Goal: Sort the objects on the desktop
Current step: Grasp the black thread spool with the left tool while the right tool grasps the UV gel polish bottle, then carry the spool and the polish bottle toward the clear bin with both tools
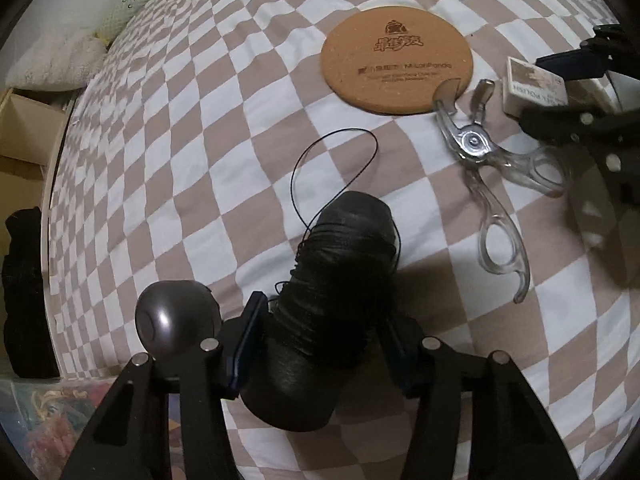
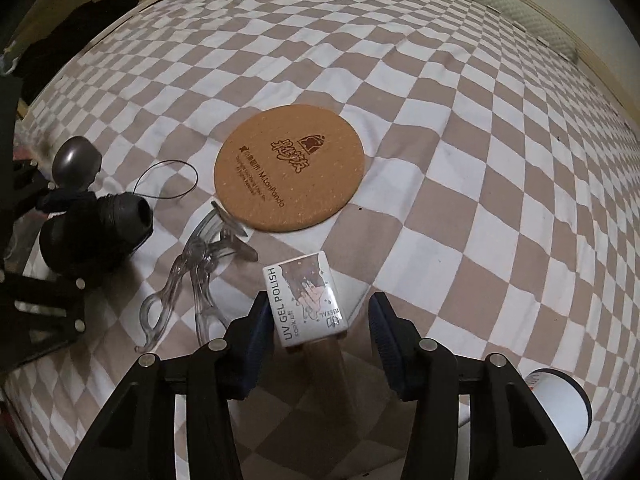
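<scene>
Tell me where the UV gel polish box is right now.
In the right wrist view the UV gel polish box sits low and central between the right gripper fingers, on the checkered bedsheet, just below the cork coaster and right of the clear plastic scissors.

I am seeing a checked sheet [image 2: 460, 128] spreading across the bed in brown and white squares. A long white bolster [image 2: 516, 12] is lying along its far edge. In the left view, a fluffy white pillow [image 1: 60, 66] is sitting at the bed's corner, a cardboard box [image 1: 24, 136] is standing beside the bed, and dark clothing [image 1: 24, 280] is lying below it.
</scene>
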The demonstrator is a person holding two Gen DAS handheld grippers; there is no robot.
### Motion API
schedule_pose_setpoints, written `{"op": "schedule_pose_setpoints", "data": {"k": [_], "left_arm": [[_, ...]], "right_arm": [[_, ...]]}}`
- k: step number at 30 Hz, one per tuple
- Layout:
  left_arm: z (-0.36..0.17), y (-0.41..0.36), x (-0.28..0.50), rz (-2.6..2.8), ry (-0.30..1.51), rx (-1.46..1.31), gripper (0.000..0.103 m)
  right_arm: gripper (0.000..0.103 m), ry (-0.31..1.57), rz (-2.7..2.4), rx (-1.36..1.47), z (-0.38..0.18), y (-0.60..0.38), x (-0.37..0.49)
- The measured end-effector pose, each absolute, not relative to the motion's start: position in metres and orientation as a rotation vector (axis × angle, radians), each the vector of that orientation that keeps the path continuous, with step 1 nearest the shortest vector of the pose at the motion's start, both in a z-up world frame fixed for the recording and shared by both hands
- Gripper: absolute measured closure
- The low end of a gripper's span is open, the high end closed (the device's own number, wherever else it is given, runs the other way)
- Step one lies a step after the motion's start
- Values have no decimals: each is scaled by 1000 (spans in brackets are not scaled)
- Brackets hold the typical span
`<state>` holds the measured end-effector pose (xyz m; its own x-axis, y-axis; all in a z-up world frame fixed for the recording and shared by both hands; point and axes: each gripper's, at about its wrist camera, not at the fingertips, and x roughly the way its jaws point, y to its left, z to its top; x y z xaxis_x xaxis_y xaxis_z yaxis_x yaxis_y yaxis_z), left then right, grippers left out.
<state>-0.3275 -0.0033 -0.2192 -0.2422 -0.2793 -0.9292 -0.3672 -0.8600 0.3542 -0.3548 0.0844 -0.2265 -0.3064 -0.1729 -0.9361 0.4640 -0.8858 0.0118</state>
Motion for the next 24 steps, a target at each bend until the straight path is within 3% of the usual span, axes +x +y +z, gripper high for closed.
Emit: {"op": "schedule_pose_setpoints", "data": {"k": [1, 6, 17, 24], "left_arm": [[-218, -3, -327, 2304, 804, -1888, 50], [-205, -2, -319, 2369, 723, -1860, 58], [-144, -3, -284, 2511, 493, -1728, 59], [-85, -2, -248, 2603, 418, -1525, 59]], "right_arm": [[69, 362, -2241, 1541, -226, 83, -356], [69, 311, -2304, 1521, -219, 89, -357], [71, 203, -2397, 1415, -158, 118, -344], [71, 171, -2409, 1334, -123, 133, -282]]}}
